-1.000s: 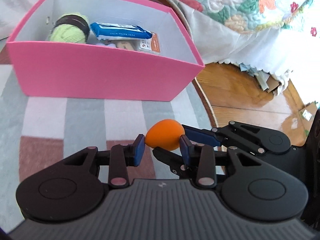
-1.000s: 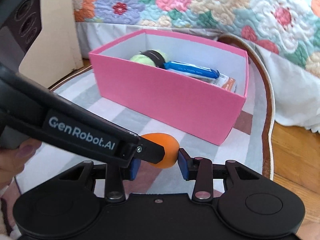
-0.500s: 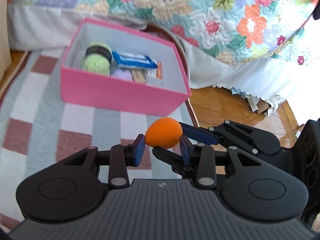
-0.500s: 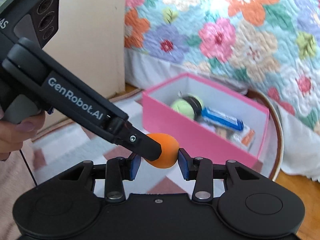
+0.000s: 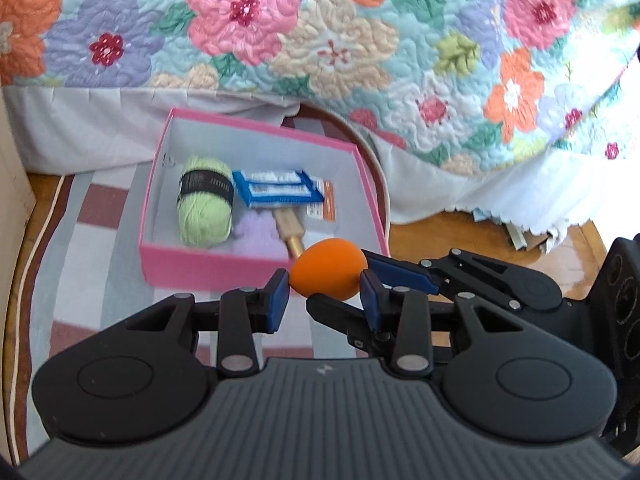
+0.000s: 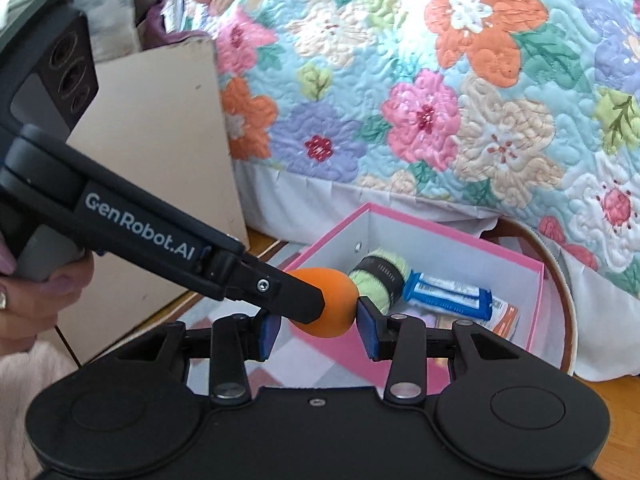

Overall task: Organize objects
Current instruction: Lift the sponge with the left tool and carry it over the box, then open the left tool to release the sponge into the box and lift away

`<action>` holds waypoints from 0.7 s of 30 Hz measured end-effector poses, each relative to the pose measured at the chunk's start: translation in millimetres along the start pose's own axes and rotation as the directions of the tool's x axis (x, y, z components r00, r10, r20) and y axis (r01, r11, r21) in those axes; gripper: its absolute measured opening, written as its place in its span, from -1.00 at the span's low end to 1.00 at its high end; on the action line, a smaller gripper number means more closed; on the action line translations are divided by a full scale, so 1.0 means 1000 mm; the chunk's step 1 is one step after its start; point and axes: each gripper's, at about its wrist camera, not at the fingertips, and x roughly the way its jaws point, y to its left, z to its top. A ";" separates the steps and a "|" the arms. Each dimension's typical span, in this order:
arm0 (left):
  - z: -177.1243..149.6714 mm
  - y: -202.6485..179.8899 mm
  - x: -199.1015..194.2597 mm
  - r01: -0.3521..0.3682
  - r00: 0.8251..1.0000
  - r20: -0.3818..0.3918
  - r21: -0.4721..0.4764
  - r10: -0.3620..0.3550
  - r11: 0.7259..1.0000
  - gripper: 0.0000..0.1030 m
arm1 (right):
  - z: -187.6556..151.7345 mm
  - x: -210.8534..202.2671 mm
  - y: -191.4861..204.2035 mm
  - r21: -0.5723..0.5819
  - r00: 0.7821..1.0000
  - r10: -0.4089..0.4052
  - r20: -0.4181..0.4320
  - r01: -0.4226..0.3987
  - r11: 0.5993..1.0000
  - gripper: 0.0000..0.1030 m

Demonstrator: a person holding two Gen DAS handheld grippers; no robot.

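Both pairs of jaws pinch one orange egg-shaped ball, the left gripper and right gripper meeting at lower centre of each frame. Beyond it, mid-frame, sits the pink box holding green yarn and a blue packet. To do this well, I'd carry the ball over the box's open patch, keep both grips level, and release low.

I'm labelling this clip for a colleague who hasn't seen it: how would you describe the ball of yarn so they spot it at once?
Start at the floral quilt hanging off the bed, then drop to the pink box on the striped rug below it. The yarn lies at the box's left end: a pale green skein with a black paper band, beside a blue packet and a lilac fluffy thing.
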 end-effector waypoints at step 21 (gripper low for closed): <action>0.055 0.051 0.180 -0.039 0.990 -0.138 -0.153 0.018 0.987 -0.29 | -0.007 0.149 -0.111 0.243 0.956 -0.003 -0.292 0.078 0.967 -0.11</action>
